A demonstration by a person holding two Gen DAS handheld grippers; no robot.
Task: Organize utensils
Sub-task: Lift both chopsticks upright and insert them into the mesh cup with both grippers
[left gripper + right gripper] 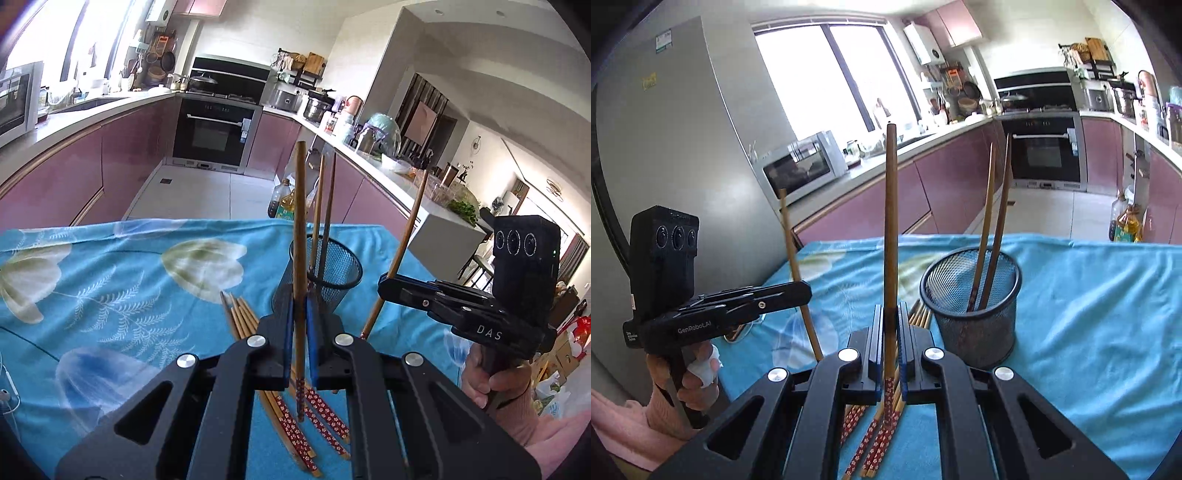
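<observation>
- While each gripper holds one chopstick upright, the task stands partly done: two chopsticks point(991, 229) already lean inside the black mesh cup point(975, 317), tips up
- Left gripper point(300, 332): jaws closed narrowly on a single chopstick point(299, 236), its red patterned end hanging below the fingers, over the pile and just in front of the cup
- Right gripper point(891, 339): jaws likewise clamped on one chopstick point(891, 221), held near vertical beside the cup, not yet over its mouth
- Remaining chopsticks point(295, 424): a loose fan lying flat on the blue floral tablecloth point(129, 295), beside and in front of the cup; the exact count cannot be told, as the grippers hide part of it
- Judged progress: early to middle; two stowed, two in hand awaiting insertion, several left on the cloth
- Judged next need: each held chopstick carried above the rim and lowered inside without knocking the light cup
</observation>
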